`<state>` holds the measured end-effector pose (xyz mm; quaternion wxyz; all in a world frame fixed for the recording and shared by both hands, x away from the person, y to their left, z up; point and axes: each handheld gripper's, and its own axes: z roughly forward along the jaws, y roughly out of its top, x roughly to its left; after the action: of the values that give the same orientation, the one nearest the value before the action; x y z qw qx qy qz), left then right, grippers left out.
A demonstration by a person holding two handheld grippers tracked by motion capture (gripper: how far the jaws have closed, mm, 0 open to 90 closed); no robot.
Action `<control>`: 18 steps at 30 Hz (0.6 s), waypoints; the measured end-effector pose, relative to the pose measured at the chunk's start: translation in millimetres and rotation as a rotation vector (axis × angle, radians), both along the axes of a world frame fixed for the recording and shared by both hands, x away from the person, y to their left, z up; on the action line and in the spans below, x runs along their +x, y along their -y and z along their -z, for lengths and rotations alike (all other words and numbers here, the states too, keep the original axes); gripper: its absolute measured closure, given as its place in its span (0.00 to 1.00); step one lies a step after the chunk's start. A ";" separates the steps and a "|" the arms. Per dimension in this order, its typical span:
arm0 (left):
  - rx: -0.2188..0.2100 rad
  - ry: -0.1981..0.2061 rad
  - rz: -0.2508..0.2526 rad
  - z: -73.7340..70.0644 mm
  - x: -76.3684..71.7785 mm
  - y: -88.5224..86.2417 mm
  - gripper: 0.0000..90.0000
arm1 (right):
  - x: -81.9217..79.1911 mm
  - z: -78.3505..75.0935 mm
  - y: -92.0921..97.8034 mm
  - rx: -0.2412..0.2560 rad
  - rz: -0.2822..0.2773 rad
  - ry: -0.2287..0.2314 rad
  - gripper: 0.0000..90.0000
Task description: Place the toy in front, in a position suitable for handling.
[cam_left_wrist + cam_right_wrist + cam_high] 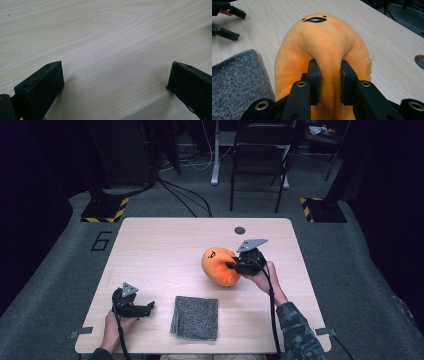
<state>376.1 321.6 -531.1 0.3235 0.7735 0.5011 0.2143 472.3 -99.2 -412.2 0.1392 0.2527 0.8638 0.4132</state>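
An orange plush toy with a small stitched face lies right of the table's middle. My right gripper is shut on it, pinching a ridge of its fabric between both jaws. A folded grey cloth lies flat near the front edge, just left of the plush in the right gripper view. My left gripper rests at the front left of the table, its jaws wide apart with only bare wood between them. The left gripper also appears at the top left of the right gripper view.
The light wooden table has a round cable hole near its far edge. Beyond the table stand a dark folding chair and floor stands with yellow-black striped bases. Cables run across the grey carpet.
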 end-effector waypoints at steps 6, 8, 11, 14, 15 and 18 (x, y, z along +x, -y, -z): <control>-0.006 0.004 -0.005 0.5 0.5 0.4 0.00 | 1.4 2.3 -7.6 -0.021 -0.041 0.008 0.82; -0.006 0.004 -0.005 0.5 0.5 0.4 0.00 | 3.2 3.2 -9.6 -0.026 -0.055 0.022 0.82; -0.006 0.004 -0.005 0.5 0.5 0.4 0.00 | 5.4 4.1 -12.5 -0.050 -0.076 0.031 0.82; -0.005 0.001 -0.005 0.4 0.5 0.4 0.00 | 8.3 5.1 -16.3 -0.060 -0.099 0.046 0.82; -0.006 0.002 -0.005 0.4 0.4 0.4 0.00 | 9.0 5.8 -17.9 -0.064 -0.109 0.046 0.82; -0.006 0.002 -0.005 0.4 0.5 0.4 0.00 | 12.6 8.6 -24.2 -0.088 -0.146 0.062 0.82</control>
<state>376.6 321.2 -531.5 0.3257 0.7710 0.5035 0.2144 485.0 -75.0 -420.9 0.1463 0.1700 0.8924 0.3916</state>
